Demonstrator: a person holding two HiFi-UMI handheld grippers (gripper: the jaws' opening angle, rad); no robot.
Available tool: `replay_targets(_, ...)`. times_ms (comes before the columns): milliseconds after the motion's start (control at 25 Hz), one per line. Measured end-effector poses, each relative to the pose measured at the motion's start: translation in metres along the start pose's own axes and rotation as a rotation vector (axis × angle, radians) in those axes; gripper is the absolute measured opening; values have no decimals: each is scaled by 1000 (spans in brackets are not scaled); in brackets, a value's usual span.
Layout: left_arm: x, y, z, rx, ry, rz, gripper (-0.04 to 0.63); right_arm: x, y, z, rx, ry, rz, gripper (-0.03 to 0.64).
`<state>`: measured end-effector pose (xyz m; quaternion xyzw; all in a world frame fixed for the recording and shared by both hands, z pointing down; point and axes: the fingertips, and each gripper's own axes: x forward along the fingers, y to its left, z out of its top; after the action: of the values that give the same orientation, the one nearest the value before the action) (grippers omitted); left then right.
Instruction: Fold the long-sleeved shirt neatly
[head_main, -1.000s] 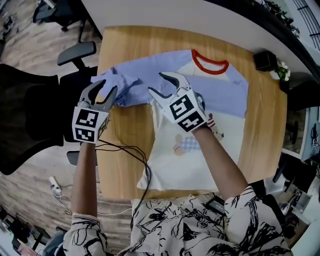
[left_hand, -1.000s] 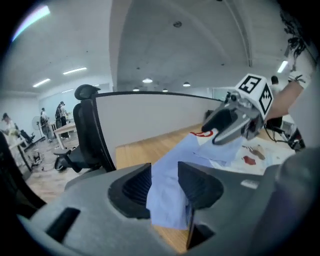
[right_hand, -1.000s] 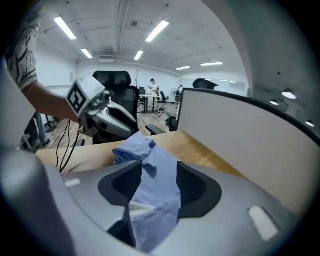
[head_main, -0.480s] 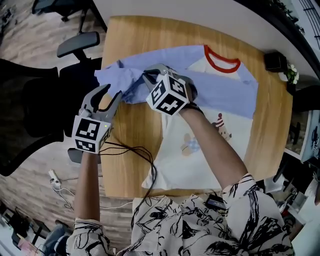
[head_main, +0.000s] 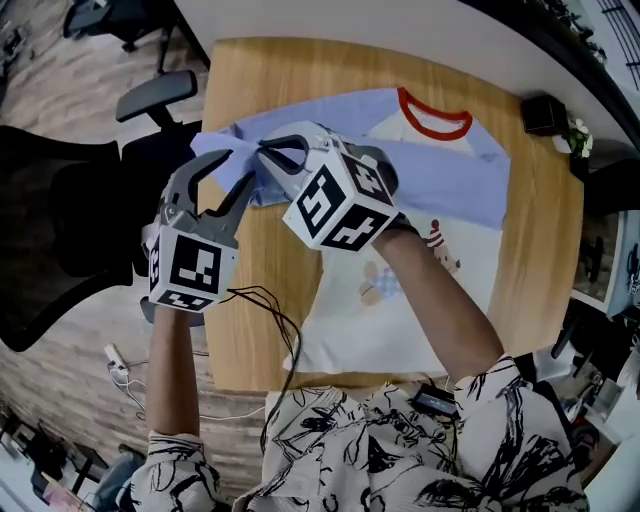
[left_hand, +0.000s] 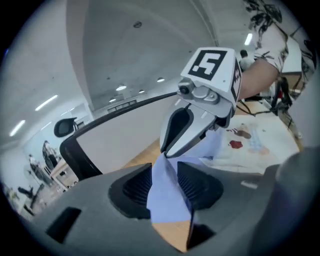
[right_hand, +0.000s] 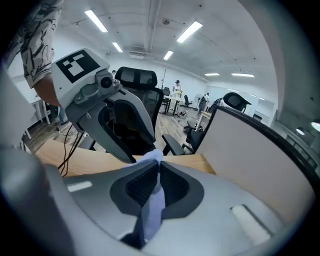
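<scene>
- Left claw (left_hand: 162, 186) is clamped on a bunch of blue cloth, its jaws partway in and the fabric filling the gap. Right claw (right_hand: 157, 181) has just been closing and now pinches a thin strip of the same blue cloth, jaws almost together.
- Table (head_main: 250, 330) is wooden, and the shirt (head_main: 400, 310) lies spread on it with the picture side up. The red collar is at the far side and the hem is at the near edge. The cream body looks smooth, so I'd say it should be left alone.
- Sleeve (head_main: 222, 150), the blue one on the person's left, is raised off the table at its end. It is held between the two claws, which sit close together near the table's far left corner.
- To my eye the sleeve is bunched, so the claws should draw apart along it until it hangs flat. It can then be carried across the chest and laid down with its edge straight.
- The right claw's bite looks slim, so a hard tug could pull the cloth free. Gentle, even tension seems wiser.
- Cable (head_main: 283, 318) trails over the table just beside the shirt's left edge. It should be kept clear of the fold.
</scene>
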<state>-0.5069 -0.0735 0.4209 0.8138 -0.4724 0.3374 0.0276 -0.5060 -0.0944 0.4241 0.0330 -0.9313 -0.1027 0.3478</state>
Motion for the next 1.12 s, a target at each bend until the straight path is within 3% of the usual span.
replay_targets(200, -7, 0, 5, 221, 101, 20, 164, -14, 15, 28, -129, -24, 29, 29)
replay_targets(240, -8, 0, 5, 237, 110, 27, 135, -15, 19, 31, -143, -26, 36, 29)
replay_targets(280, -10, 1, 3, 234, 112, 29, 55, -14, 21, 33, -152, -32, 41, 29)
replay_targets(440, -22, 11, 4, 74, 44, 30, 26, -11, 29, 35, -99, -98, 72, 36)
replay_targets(480, -26, 17, 6, 37, 20, 41, 25, -9, 31, 31, -57, -108, 97, 64)
replay_targets(520, -30, 21, 7, 7, 2, 51, 25, -6, 34, 23, -17, -106, 126, 146)
replay_targets(560, -33, 24, 7, -15, -12, 57, 25, -2, 38, 15, 15, -94, 151, 222)
replay_targets(600, -37, 25, 8, -33, -25, 57, 25, 4, 41, 6, 35, -77, 164, 249)
replay_targets(760, -43, 23, 12, -57, -59, 39, 25, 27, 47, -8, 73, -59, 167, 261)
replay_targets(840, -44, 21, 11, -46, -53, 40, 25, 32, 43, -9, 54, -51, 152, 222)
replay_targets(880, -45, 21, 12, -40, -54, 45, 26, 31, 37, -10, 30, -42, 130, 91)
replay_targets(920, -46, 21, 15, -39, -65, 54, 26, 28, 31, -11, 8, -36, 103, 23)
replay_targets(1120, -55, 19, 56, -56, -179, 146, 26, -18, -21, 9, -118, -59, -28, 20)
